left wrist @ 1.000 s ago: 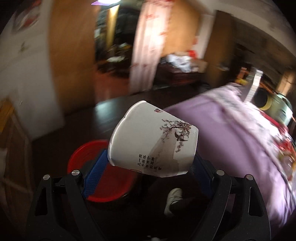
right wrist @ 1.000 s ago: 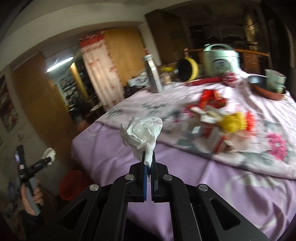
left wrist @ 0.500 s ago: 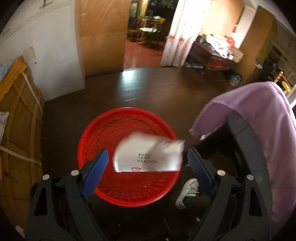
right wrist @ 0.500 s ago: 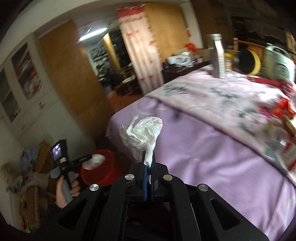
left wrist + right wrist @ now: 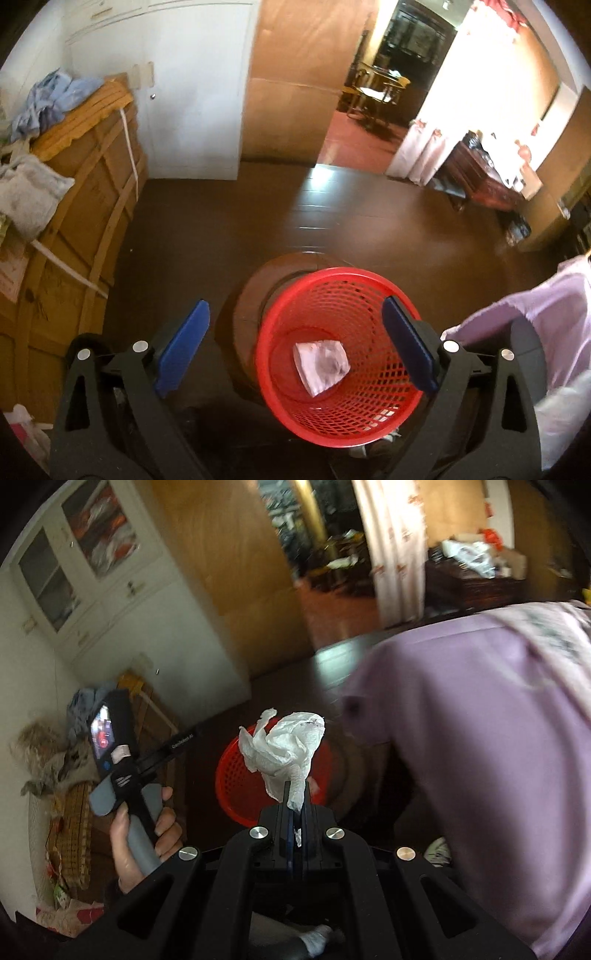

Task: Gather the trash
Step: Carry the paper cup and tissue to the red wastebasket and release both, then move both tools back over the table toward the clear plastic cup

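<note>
Between the pressed-together pads of your right claw point(image 5: 295, 808) you held a crumpled white tissue point(image 5: 284, 751), pinched by its lower tail so the bulk stood up just past the tips. Just beyond and below the tissue sat the red mesh basket point(image 5: 231, 775) on the dark floor point(image 5: 288, 686), partly hidden behind the paper. To the left of that claw, your left hand point(image 5: 147, 834) gripped the handle of the other tool, whose small screen faced the camera. To the right, the purple cloth point(image 5: 480, 738) hung over the edge of the worktop.

Your left claw point(image 5: 295, 350) stood wide, its jaws having just been opening, with nothing pressed between the blue pads point(image 5: 183, 347). Below and between those pads, toward the right one, the same red mesh basket point(image 5: 332, 424) stood open to the camera. A crushed white paper cup point(image 5: 320, 363) lay on its bottom, apart from both pads. Farther out the dark floor point(image 5: 369, 229) ran to a white cabinet point(image 5: 192, 92) and an open doorway point(image 5: 369, 122). Off to the far left a strapped wooden crate point(image 5: 85, 206) carried loose cloths.
</note>
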`<action>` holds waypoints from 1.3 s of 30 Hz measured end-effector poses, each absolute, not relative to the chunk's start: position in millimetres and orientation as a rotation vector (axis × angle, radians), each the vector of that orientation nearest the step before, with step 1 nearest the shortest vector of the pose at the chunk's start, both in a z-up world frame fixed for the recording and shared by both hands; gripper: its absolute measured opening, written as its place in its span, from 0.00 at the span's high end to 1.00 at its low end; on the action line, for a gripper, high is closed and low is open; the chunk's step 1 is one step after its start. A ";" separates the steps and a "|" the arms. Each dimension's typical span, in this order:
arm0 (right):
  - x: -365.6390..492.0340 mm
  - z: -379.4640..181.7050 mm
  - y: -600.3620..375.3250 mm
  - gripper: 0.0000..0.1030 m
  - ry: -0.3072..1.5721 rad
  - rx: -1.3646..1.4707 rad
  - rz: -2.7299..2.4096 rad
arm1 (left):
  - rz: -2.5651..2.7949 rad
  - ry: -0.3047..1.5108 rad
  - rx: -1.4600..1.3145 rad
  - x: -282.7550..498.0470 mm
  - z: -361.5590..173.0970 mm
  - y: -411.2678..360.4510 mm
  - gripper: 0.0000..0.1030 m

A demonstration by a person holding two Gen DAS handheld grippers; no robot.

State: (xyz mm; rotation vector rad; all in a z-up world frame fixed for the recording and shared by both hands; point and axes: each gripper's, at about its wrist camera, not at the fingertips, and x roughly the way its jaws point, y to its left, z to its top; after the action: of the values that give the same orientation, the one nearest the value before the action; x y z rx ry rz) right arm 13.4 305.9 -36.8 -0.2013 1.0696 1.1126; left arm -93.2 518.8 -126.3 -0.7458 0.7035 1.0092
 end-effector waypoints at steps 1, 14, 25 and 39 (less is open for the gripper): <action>10.1 -42.2 320.2 0.96 1.084 -0.218 1.119 | 1.010 0.703 -0.762 -95.3 -126.6 519.4 0.12; 2.1 -87.8 410.1 0.59 1.122 -0.314 1.116 | 1.017 0.758 -0.780 -98.7 -142.8 527.8 0.12; 15.0 -58.6 350.2 0.35 1.028 -0.217 1.044 | 0.967 0.770 -0.714 -85.0 -134.8 509.3 0.11; 14.3 2.5 188.0 0.06 0.761 -0.067 0.782 | 0.835 0.668 -0.401 -49.4 -80.3 416.0 0.07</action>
State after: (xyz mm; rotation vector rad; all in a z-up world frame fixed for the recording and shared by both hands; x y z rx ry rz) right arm 14.3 188.0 2.5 -0.0670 0.7609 0.7819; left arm -49.4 416.0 -80.3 -0.4012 0.6683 0.8355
